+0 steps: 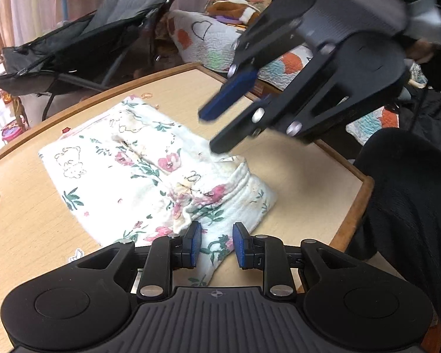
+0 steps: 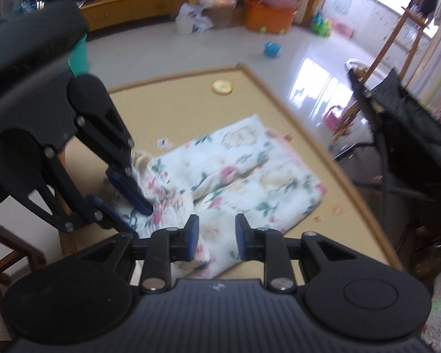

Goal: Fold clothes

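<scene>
A white garment with pink flowers and bear prints [image 1: 138, 170] lies partly folded on the tan table [image 1: 308, 176]. My left gripper [image 1: 217, 244] stands open low over its near bunched corner; cloth lies under the gap, and the blue pads [image 1: 194, 244] do not press it. My right gripper [image 1: 207, 131] hangs open just above the garment's right edge, with nothing between its fingers. In the right wrist view the right gripper [image 2: 217, 239] is open over the garment [image 2: 250, 176], and the left gripper [image 2: 140, 220] points down onto the cloth's left end.
A round yellow object [image 2: 222, 86] lies on the table [image 2: 176, 103] beyond the garment. A dark folding chair [image 1: 88, 38] stands past the far edge, a patterned quilt [image 1: 203, 38] behind it. A person's dark-clothed leg [image 1: 411, 206] is at the table's right edge.
</scene>
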Demonstrator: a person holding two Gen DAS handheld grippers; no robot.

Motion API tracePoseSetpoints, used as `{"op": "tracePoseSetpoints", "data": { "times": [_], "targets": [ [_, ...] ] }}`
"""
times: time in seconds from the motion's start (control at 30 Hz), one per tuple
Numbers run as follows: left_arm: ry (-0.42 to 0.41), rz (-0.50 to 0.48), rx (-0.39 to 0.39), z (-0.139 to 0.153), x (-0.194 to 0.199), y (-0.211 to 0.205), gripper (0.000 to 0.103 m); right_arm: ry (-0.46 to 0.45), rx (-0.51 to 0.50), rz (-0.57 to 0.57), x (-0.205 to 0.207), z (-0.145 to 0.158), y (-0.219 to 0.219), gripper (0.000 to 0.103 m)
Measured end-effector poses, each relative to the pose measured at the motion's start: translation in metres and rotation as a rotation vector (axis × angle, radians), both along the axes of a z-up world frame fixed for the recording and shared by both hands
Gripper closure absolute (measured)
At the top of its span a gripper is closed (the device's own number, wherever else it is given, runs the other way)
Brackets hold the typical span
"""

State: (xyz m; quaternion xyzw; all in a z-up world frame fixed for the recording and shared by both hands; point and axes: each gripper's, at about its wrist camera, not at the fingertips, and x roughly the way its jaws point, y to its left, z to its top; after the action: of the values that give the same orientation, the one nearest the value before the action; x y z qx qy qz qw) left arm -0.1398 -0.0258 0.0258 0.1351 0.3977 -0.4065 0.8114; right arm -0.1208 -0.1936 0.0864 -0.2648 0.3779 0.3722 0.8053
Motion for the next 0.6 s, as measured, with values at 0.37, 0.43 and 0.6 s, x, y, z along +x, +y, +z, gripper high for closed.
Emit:
{"op": "tracePoseSetpoints", "data": {
  "times": [0.37,0.43,0.6],
  "targets": [
    [0.026,0.031,-0.001,-0.003,0.014,-0.007,0.075,-0.059,0.015,0.134,-0.047,0.022,0.013,0.074],
    [0.03,0.034,-0.002,-0.004,0.02,-0.011,0.075,-0.03,-0.006,0.176,-0.053,0.016,0.019,0.074],
    [0.03,0.04,-0.004,-0.004,0.021,-0.013,0.075,0.01,-0.088,0.242,-0.06,-0.012,0.033,0.074]
  ]
}}
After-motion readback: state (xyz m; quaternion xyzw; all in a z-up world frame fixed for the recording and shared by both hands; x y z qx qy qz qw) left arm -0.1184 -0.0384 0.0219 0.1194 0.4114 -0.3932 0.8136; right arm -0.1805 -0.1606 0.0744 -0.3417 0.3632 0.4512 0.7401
